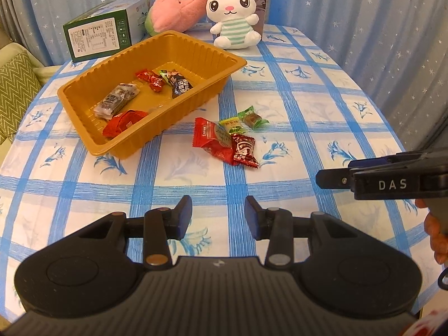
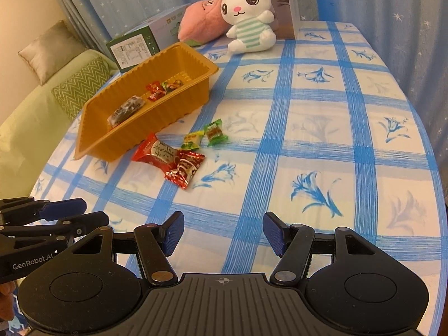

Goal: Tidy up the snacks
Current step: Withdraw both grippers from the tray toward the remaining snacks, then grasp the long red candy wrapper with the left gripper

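On the blue-checked tablecloth [image 1: 280,103] the orange tray [image 1: 84,95] lies diagonally; we hold our left gripper [image 1: 218,215] and right gripper [image 2: 224,235] parted, empty.

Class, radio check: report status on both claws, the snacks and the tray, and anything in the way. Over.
Left claw and right claw open, empty, above tablecloth. Four snacks loose beside orange tray; others already inside. Path clear; plush rabbit sits far back. Over.

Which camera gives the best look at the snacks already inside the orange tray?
The left wrist view: it looks down into the orange tray, showing all its wrapped snacks, including the red packet at the near end. In the right wrist view the tray's near wall hides that packet and part of the others.
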The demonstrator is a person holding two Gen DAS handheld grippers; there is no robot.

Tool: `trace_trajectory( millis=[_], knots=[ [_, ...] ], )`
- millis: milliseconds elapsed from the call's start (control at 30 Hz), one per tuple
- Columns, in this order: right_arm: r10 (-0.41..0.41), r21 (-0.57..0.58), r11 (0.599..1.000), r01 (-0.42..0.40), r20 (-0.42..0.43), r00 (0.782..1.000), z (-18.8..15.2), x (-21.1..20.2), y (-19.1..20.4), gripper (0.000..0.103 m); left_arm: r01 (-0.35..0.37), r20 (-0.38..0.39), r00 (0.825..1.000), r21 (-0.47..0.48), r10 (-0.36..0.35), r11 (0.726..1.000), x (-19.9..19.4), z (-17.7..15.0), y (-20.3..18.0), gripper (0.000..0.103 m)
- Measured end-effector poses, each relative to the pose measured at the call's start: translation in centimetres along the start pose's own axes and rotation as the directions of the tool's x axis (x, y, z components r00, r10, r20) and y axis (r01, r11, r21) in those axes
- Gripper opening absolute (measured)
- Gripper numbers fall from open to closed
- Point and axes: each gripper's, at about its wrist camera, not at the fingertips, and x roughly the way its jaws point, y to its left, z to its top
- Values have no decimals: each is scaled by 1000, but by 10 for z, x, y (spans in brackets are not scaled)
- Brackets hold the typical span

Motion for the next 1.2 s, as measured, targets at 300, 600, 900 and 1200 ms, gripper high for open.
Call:
trace_trajectory(
  millis=[300, 600, 900, 1200],
  knots=[
    [-25, 25, 999, 25, -6, 1000, 15, 19, -7, 63, 24, 29, 999, -20, -23, 1000, 31, 18, 11, 52],
    [-45, 60, 997, 46, -5, 999, 30, 31, -14, 62, 54, 48, 997, -44, -52, 998, 68, 45, 20, 54],
    [-63, 90, 994, 64, -11, 998, 39, 40, -21, 62, 71, 29, 997, -69, -69, 995, 97, 60, 22, 48],
    [-73, 105, 992, 75, -21, 997, 43, 46, -27, 62, 101, -3, 995, -80, -102, 992, 113, 60, 23, 34]
  ],
)
